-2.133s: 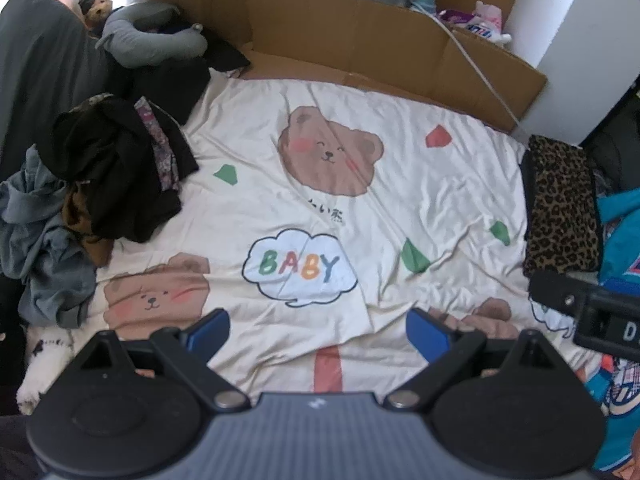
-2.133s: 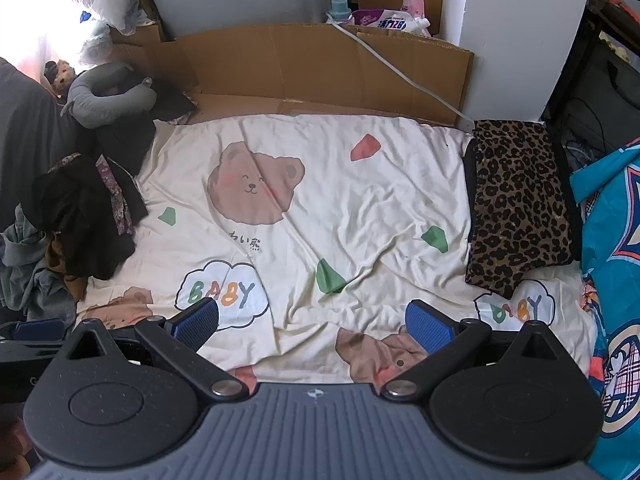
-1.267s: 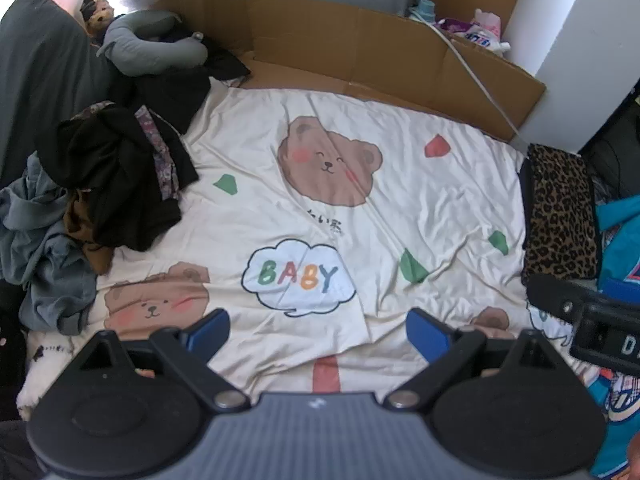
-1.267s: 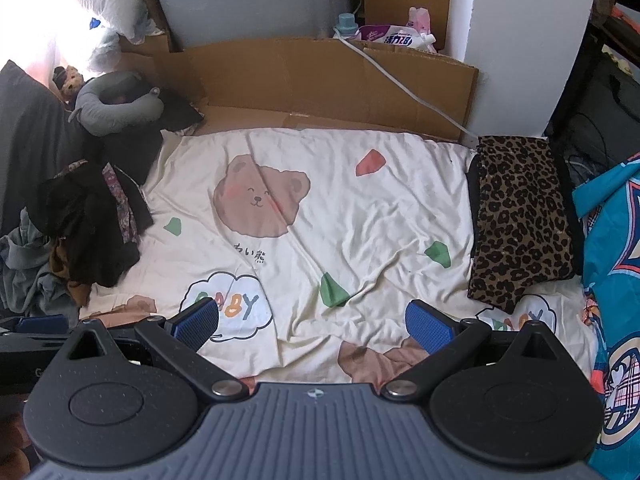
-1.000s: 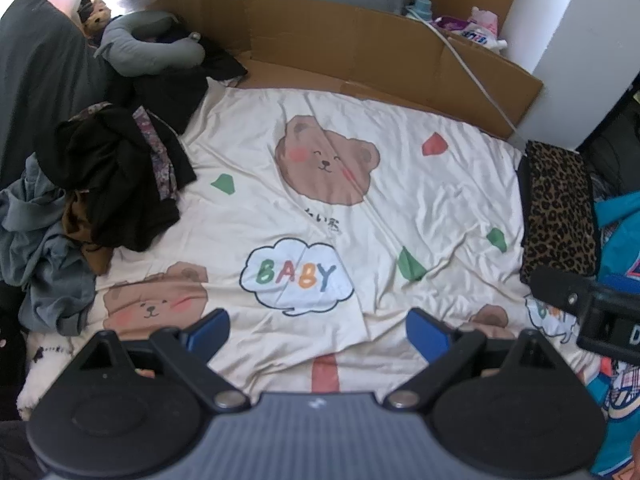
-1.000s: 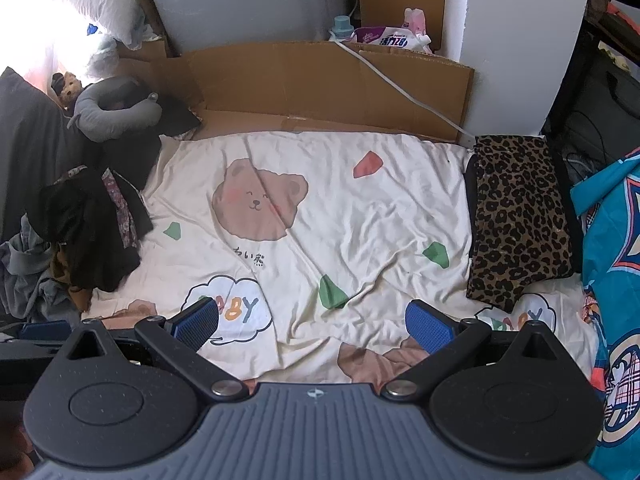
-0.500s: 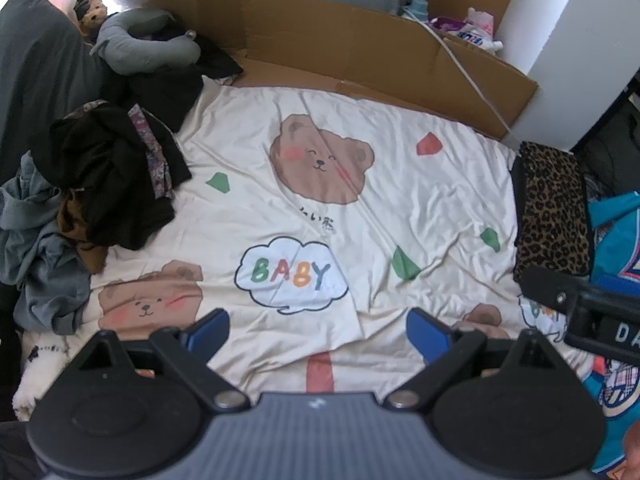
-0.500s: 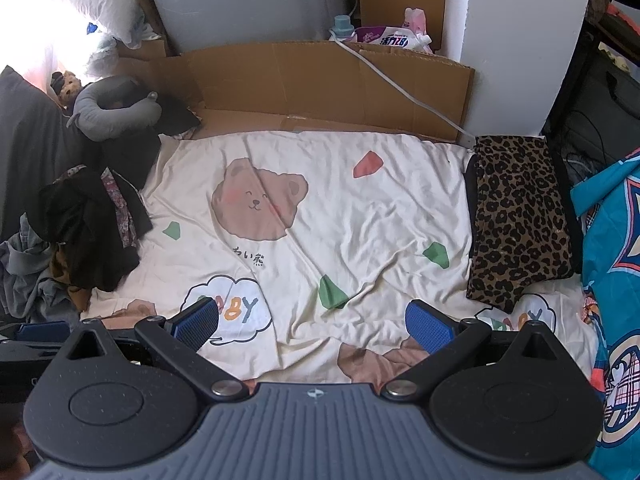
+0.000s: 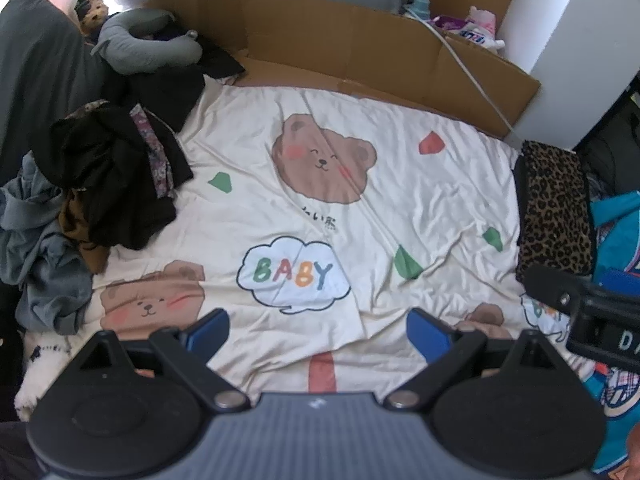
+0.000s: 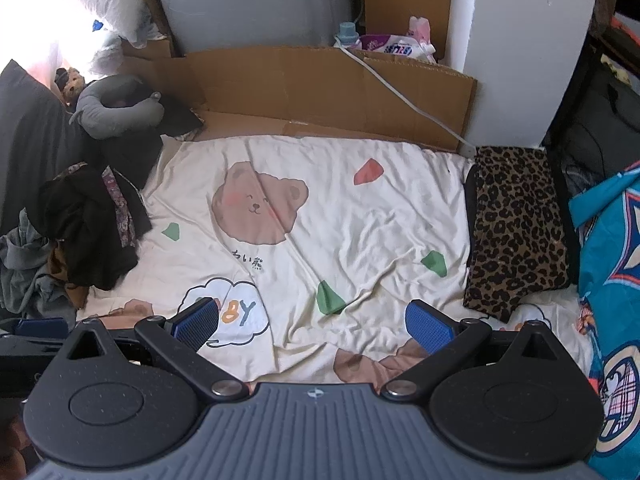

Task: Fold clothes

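A heap of unfolded clothes point(image 9: 108, 184) point(image 10: 84, 220), black on top with grey and brown under it, lies at the left edge of a cream bear-print sheet point(image 9: 400, 200) point(image 10: 360, 220). A folded leopard-print garment point(image 9: 556, 208) point(image 10: 516, 228) rests at the sheet's right edge. My left gripper point(image 9: 318, 330) hovers above the sheet's near edge, open with nothing between its blue pads. My right gripper point(image 10: 312, 326) is open too, also over the near edge. The right gripper's body point(image 9: 592, 316) shows at the far right of the left wrist view.
Flattened cardboard point(image 9: 360, 48) point(image 10: 320, 88) with a white cable lines the far side. A grey neck pillow point(image 9: 144, 44) point(image 10: 116, 108) and dark pillow sit at the back left. A blue patterned cloth point(image 10: 608, 280) hangs at the right. A white wall corner point(image 10: 520, 40) stands behind.
Both grippers have stayed open and shifted only slightly; the views have pulled back a little from the sheet. The clothes have not moved.
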A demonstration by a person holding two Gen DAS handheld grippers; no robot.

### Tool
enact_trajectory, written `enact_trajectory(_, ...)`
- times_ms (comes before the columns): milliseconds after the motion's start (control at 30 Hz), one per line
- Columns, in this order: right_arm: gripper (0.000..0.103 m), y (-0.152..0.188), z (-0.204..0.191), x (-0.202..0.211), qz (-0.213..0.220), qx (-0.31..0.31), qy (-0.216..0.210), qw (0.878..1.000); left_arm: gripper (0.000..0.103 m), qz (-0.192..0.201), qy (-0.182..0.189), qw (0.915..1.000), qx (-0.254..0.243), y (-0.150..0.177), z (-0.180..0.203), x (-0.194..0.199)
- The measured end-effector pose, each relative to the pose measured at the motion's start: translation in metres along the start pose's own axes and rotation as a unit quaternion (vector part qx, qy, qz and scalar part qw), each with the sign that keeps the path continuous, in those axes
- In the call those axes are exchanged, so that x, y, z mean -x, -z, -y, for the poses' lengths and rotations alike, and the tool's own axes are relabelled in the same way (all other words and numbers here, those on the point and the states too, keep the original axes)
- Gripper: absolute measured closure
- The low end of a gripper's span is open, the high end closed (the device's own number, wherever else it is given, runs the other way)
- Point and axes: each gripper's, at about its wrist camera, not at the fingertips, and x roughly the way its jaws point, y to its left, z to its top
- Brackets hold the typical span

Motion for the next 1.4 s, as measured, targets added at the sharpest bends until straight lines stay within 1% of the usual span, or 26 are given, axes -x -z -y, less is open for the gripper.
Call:
enact_trajectory(367, 0.000, -0.001, 0.003, 0.001, 0.002, -0.011, -0.009, 1.000, 0.006, -0.018, 0.007, 0.9998, 0.011, -0.006, -0.003, -0.002)
enact_trajectory(467, 0.000, -0.001, 0.004, 0.001, 0.003, -0.015, -0.011, 1.000, 0.006, -0.008, 0.004, 0.9998, 0.016, -0.009, -0.005, 0.000)
enact_trajectory(633, 0.000, 0.000, 0.003, 0.001, 0.004, -0.011, -0.013, 1.000, 0.006, -0.004, 0.006, 0.9997, 0.022, -0.011, -0.006, 0.001)
enact_trajectory(700, 0.001, -0.001, 0.002, 0.001, 0.002, -0.012, -0.015, 1.000, 0.006, -0.009, 0.009, 0.9997, 0.022, -0.011, -0.006, 0.001)
enact_trajectory(800, 0.001, -0.004, -0.001, 0.001, 0.002, -0.012, -0.019, 1.000, 0.006, -0.033, 0.024, 0.9987, 0.030, -0.013, -0.009, -0.003)
enact_trajectory(833, 0.001, -0.005, -0.002, 0.002, 0.003, -0.011, -0.021, 1.000, 0.006, -0.034, 0.027, 0.9986, 0.031, -0.014, -0.010, -0.003)
enact_trajectory(967, 0.001, -0.013, -0.008, 0.004, 0.002, -0.014, -0.019, 1.000, 0.006, -0.023, 0.019, 0.9992, 0.027, -0.019, -0.012, -0.003)
enact_trajectory(1033, 0.001, -0.018, -0.010, 0.007, 0.003, -0.017, -0.031, 0.999, 0.006, -0.022, 0.013, 0.9991, 0.033, -0.022, -0.014, -0.003)
enact_trajectory(1100, 0.001, -0.023, -0.013, 0.010, 0.007, -0.018, -0.042, 0.999, 0.007, -0.016, 0.015, 0.9994, 0.028, -0.030, -0.015, -0.002)
enact_trajectory(1300, 0.001, -0.037, -0.022, 0.015, 0.030, 0.005, -0.040, 0.999, 0.007, -0.001, 0.020, 0.9997, 0.013, -0.052, -0.016, 0.003)
enact_trajectory(1400, 0.001, -0.043, -0.022, 0.012, 0.032, 0.013, -0.046, 0.998, 0.007, 0.007, 0.022, 0.9997, 0.006, -0.064, -0.016, 0.005)
